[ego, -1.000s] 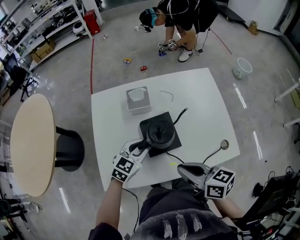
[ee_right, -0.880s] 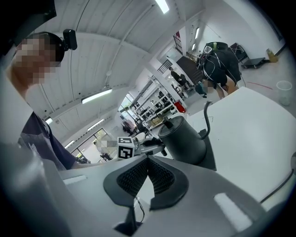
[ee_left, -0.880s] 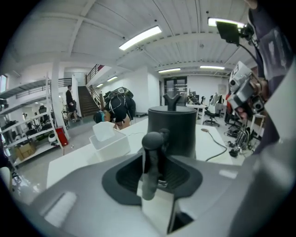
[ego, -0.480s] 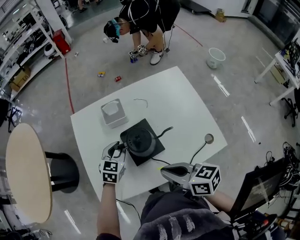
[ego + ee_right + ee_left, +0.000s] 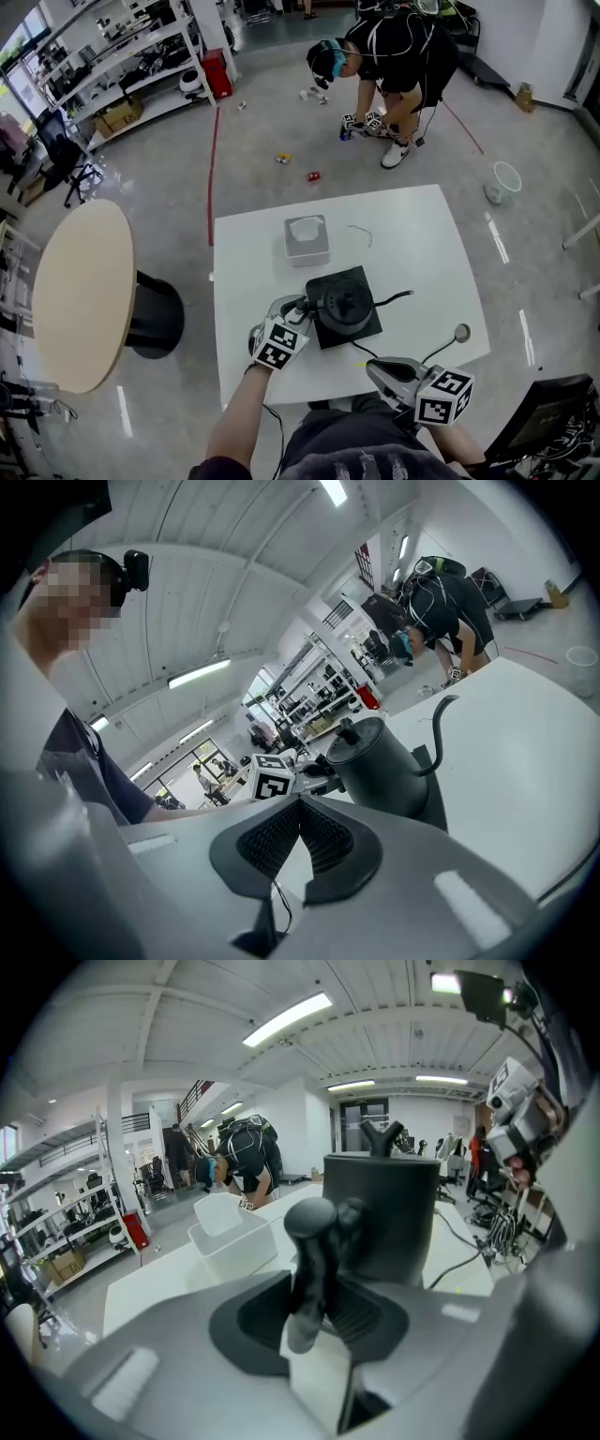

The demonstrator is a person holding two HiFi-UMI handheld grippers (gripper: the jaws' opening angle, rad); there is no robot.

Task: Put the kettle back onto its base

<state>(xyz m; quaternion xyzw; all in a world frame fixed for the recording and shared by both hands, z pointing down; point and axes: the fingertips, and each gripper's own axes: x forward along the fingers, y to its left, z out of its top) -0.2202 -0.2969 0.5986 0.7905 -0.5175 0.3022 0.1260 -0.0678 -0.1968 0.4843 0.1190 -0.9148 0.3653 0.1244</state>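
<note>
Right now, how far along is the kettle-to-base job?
Done: the kettle looks seated on its base on the white table.
In hand: the left claw has the kettle handle between its jaws, which are closing on it. The right claw is shut and empty, near the table's front edge.
Left: probably just let go and back the left claw away.
</note>
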